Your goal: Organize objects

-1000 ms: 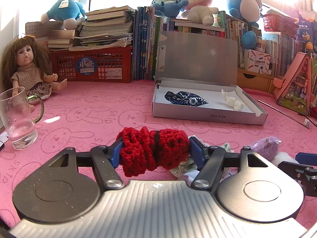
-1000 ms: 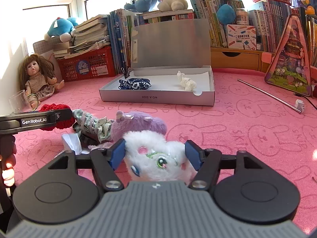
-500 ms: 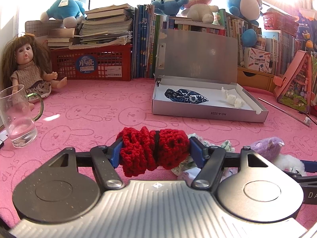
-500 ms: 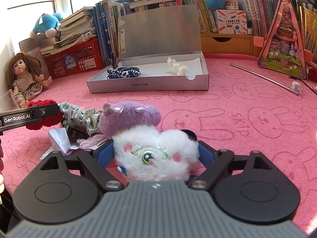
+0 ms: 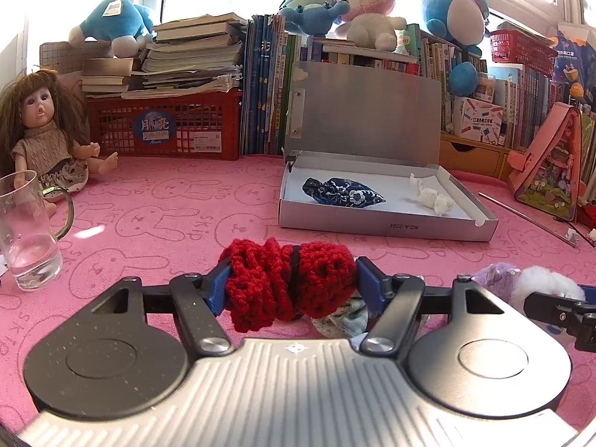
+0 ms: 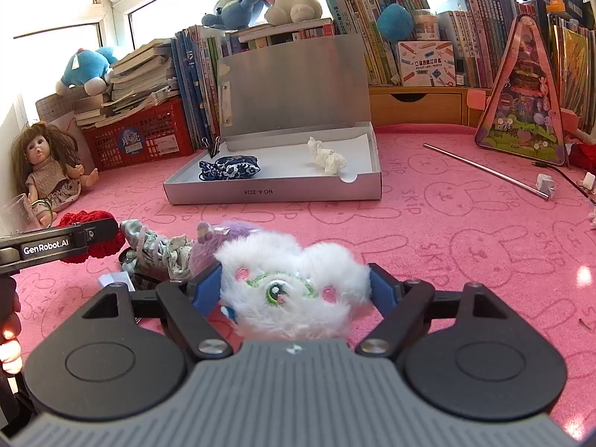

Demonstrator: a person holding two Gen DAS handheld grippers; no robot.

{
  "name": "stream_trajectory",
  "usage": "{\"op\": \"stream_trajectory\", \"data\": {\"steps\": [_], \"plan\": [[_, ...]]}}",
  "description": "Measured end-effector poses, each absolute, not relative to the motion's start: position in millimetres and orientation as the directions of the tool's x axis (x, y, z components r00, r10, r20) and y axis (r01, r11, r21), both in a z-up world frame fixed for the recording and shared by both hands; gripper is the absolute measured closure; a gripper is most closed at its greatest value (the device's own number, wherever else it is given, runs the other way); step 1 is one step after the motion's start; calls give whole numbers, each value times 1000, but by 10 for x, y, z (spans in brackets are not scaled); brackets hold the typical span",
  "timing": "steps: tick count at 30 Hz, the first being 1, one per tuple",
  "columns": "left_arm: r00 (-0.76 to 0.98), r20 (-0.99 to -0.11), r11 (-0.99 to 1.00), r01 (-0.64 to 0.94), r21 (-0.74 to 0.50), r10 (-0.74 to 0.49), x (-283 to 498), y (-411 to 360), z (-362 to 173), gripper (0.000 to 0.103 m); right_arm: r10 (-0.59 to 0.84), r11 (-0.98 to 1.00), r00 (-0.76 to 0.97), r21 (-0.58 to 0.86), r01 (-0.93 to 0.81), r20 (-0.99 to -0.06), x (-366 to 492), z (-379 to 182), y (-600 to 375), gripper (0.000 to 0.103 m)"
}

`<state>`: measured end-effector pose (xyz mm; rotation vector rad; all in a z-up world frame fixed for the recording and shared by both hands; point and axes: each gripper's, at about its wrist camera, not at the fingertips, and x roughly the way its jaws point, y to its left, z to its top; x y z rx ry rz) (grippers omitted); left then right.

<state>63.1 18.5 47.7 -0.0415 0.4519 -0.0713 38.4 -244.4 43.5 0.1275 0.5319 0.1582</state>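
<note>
My left gripper is shut on a red crocheted scrunchie, held just above the pink mat. My right gripper is shut on a white fluffy plush piece with an embroidered eye. An open silver box stands ahead; it also shows in the right wrist view. Inside lie a blue patterned scrunchie and a white scrunchie. A purple fluffy piece and a green-white fabric scrunchie lie on the mat between the grippers.
A glass mug and a doll stand at the left. A red basket, books and plush toys line the back. A pink triangular toy house and a metal rod are at the right.
The right gripper has lifted the white plush piece up off the pile and moved closer to the box. The left gripper still holds the red scrunchie and has barely moved.
</note>
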Motion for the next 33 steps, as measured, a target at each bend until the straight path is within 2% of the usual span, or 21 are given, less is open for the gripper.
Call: {"op": "stream_trajectory", "data": {"steps": [13,21,27,33], "plan": [[919,-369,990,119,-72,-138,947,186,852,31,181,978,888,175,-116,-422,706,867,-2665,23],[913,-378,987,127,-98,-155,1400,212,1040,31,190,979,889,145,-142,-416,1105,1092,-2667,23],[901,-394,982,144,-119,-180,1741,205,1109,31,198,974,879,185,-129,-435,1430,1152,-2740,23],[862,-458,974,166,-155,-219,2133,106,982,31,198,969,878,221,-109,-436,1731,1111,-2833,23]]}}
